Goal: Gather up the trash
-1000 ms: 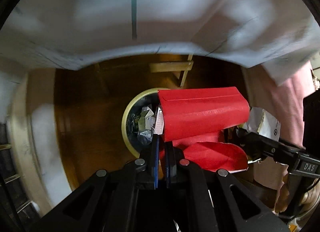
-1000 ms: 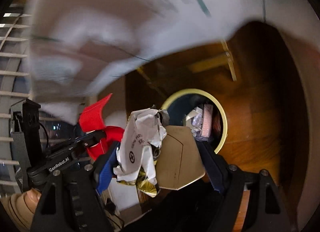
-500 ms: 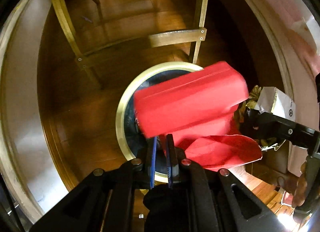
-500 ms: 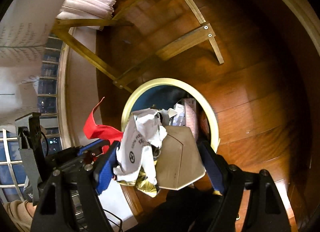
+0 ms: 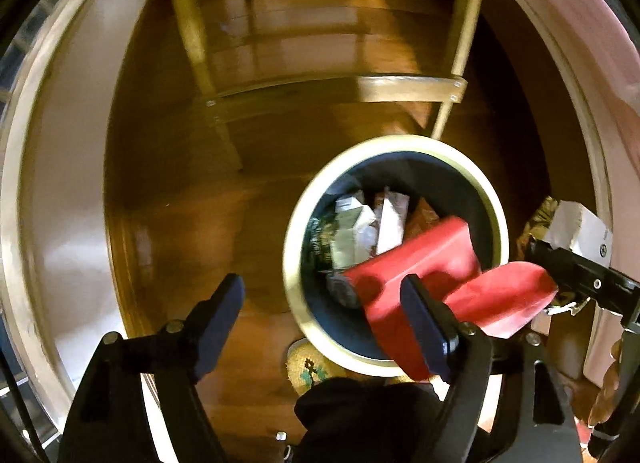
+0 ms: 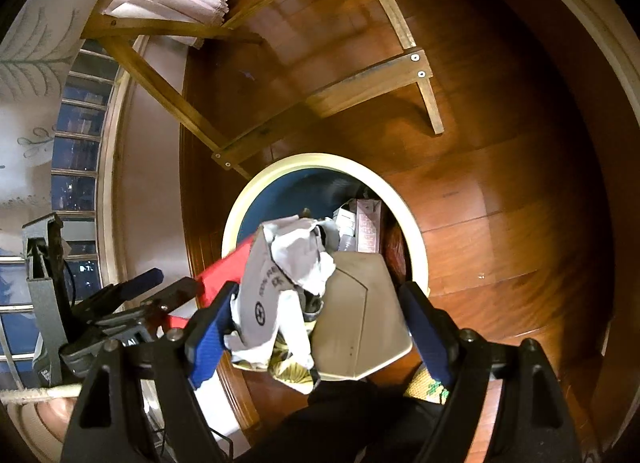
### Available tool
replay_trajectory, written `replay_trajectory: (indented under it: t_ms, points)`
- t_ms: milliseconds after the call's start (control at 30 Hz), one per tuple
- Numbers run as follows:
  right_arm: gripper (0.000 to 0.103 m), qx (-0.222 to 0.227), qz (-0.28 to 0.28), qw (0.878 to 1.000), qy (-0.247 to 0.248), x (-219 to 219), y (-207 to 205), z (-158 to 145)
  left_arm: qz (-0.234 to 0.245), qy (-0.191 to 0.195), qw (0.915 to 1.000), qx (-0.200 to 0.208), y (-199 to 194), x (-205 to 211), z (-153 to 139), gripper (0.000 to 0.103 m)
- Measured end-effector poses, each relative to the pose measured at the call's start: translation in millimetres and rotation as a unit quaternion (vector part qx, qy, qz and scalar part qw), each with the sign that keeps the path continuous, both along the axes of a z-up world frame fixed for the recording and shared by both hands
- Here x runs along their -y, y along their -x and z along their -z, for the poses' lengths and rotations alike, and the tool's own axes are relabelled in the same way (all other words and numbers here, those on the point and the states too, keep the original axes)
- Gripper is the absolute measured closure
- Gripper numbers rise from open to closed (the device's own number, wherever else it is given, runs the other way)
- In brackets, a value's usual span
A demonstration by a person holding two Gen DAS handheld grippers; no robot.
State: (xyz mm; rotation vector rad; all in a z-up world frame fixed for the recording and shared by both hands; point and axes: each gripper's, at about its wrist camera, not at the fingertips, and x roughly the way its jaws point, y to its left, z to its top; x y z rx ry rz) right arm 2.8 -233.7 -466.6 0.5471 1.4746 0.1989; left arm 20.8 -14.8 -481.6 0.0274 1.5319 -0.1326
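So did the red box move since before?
Yes. The red box left the left tool, now open, and dropped down and right, partly inside the bin's cream rim it previously covered.

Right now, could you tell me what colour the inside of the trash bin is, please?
Dark blue inside the trash bin, with a cream rim; the right wrist view shows it best.

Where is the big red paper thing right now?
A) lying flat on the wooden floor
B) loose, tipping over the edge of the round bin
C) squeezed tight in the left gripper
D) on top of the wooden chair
B: the left gripper has its fingers spread wide with nothing between them, and the red paper hangs across the rim of the bin, partly over the trash inside.
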Motion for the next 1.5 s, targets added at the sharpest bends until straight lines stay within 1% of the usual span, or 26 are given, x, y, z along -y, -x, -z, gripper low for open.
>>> replay_trajectory:
  t_ms: [133, 233, 367, 500, 600, 733, 867, 1000, 1133, 1200, 1233, 1267, 1300, 1500]
  points:
    - [0.017, 0.009, -0.017, 1.0, -0.003, -13.4, -2.8, -3.1, -0.02, -0.004, 0.9998, 0.008, 3.9, -14.1, -4.7, 0.021]
    - [0.017, 0.01, -0.028, 1.0, -0.008, -22.2, -4.4, -5.3, -0.033, -0.004, 0.9994, 0.007, 8.0, -20.5, -6.9, 0.021]
    - [0.017, 0.029, -0.047, 0.998, 0.006, -33.0, -4.2, -13.9, -0.038, -0.001, 0.9992, 0.009, 14.1, -22.4, -12.7, 0.021]
    - [0.017, 0.044, -0.064, 0.997, 0.029, -39.0, -2.7, -22.2, -0.031, -0.001, 0.9993, 0.019, 16.8, -17.1, -19.8, 0.021]
    - [0.017, 0.048, -0.065, 0.996, 0.044, -38.7, -1.1, -29.8, -0.028, 0.001, 0.9992, 0.028, 17.6, -12.8, -31.3, 0.021]
    - [0.017, 0.053, -0.06, 0.995, 0.056, -38.1, 0.7, -47.0, -0.034, 0.006, 0.9986, 0.041, 17.4, -8.1, -57.6, 0.021]
    - [0.017, 0.062, -0.061, 0.994, 0.068, -38.3, 1.7, -80.1, -0.042, 0.011, 0.9977, 0.052, 17.6, -5.0, -97.2, 0.021]
    - [0.017, 0.081, -0.06, 0.991, 0.083, -37.1, 2.1, -127.3, -0.052, 0.021, 0.9962, 0.067, 18.8, -1.9, -152.1, 0.021]
    - [0.017, 0.101, -0.06, 0.989, 0.091, -35.2, 1.5, -184.5, -0.061, 0.029, 0.993, 0.097, 19.0, -3.2, -218.4, 0.021]
    - [0.017, 0.113, -0.059, 0.988, 0.092, -33.8, 1.0, -219.5, -0.063, 0.034, 0.9911, 0.113, 20.3, -2.7, -250.7, 0.021]
    - [0.017, 0.116, -0.059, 0.987, 0.092, -33.3, 1.1, -230.4, -0.065, 0.035, 0.9898, 0.122, 20.8, -3.0, -268.1, 0.021]
    - [0.017, 0.123, -0.061, 0.986, 0.092, -32.7, 1.5, -250.2, -0.066, 0.037, 0.9888, 0.129, 21.2, -3.4, -281.7, 0.021]
    - [0.017, 0.126, -0.062, 0.986, 0.093, -33.2, 1.6, -261.8, -0.066, 0.038, 0.9876, 0.137, 21.0, -3.2, -299.5, 0.021]
    - [0.017, 0.164, -0.073, 0.979, 0.091, -31.4, 5.7, -354.2, -0.07, 0.045, 0.982, 0.17, 24.7, -4.4, -389.1, 0.021]
